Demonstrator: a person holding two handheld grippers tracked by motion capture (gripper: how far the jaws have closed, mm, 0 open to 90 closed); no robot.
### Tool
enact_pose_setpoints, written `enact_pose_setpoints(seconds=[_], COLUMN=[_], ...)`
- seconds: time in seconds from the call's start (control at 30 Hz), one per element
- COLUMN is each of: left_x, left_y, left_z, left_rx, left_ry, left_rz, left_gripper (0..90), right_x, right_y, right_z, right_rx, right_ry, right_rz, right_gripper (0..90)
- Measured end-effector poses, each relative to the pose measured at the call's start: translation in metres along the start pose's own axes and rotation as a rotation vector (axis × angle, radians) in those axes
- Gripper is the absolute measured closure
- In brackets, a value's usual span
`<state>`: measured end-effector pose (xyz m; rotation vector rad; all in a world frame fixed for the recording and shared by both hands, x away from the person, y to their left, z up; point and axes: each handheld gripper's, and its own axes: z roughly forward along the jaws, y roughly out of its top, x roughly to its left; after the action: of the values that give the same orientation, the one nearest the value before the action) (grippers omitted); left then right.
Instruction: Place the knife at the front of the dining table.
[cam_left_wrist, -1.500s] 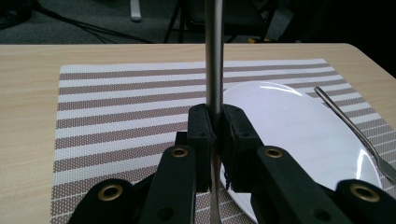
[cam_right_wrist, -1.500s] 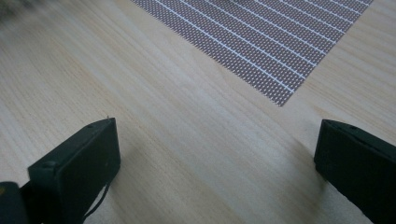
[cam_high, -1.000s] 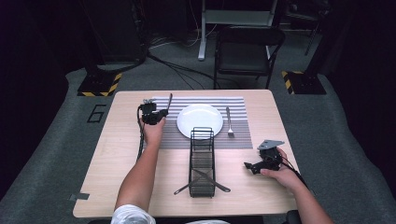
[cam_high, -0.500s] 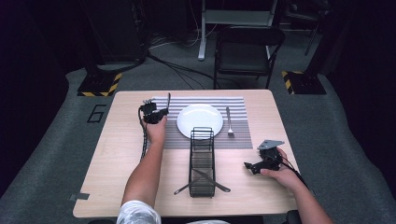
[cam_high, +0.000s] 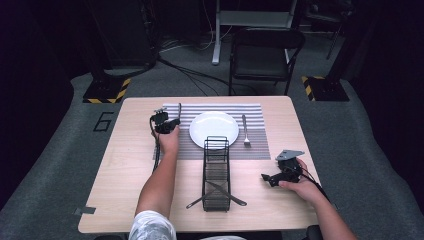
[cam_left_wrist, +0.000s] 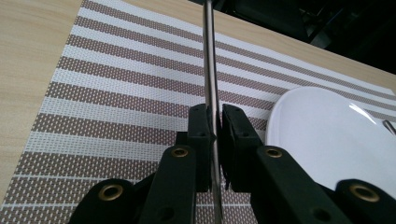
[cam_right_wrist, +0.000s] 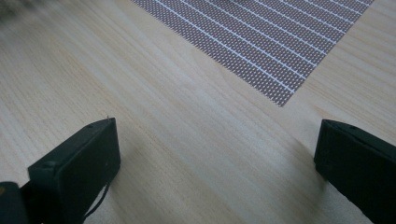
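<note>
My left gripper (cam_high: 172, 122) (cam_left_wrist: 215, 126) is shut on a thin metal table knife (cam_high: 179, 111) (cam_left_wrist: 208, 70), held edge-on just above the left part of the striped placemat (cam_high: 260, 145) (cam_left_wrist: 116, 93). The knife points away from me, left of the white plate (cam_high: 214, 129) (cam_left_wrist: 327, 135). A fork (cam_high: 245, 131) lies on the mat to the right of the plate. At the table's right, my right gripper (cam_high: 267, 179) (cam_right_wrist: 215, 154) rests low over bare wood, open, with nothing between its jaws.
A black wire rack (cam_high: 216, 170) stands at the table's middle in front of the plate, with two utensils (cam_high: 225, 192) lying crossed through its near end. The placemat's corner (cam_right_wrist: 280, 88) lies ahead of the right gripper. A chair (cam_high: 265, 55) stands beyond the table.
My left gripper has sunk a little toward the placemat with the knife still in it. The right hand has stayed where it was.
</note>
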<state>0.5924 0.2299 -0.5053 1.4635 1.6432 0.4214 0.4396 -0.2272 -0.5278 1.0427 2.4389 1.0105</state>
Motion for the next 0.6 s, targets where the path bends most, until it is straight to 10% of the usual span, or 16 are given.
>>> enact_pose_setpoints(seconds=[0.6], left_x=[-0.004], left_y=[-0.003], left_z=[0.02], left_rx=[0.014], left_ry=[0.026], left_rz=[-0.011], left_gripper=[82.6], right_x=[0.0], right_y=[0.0], right_z=[0.0], right_rx=[-0.002], right_ry=[0.0], right_rz=[0.005], right_gripper=[0.0])
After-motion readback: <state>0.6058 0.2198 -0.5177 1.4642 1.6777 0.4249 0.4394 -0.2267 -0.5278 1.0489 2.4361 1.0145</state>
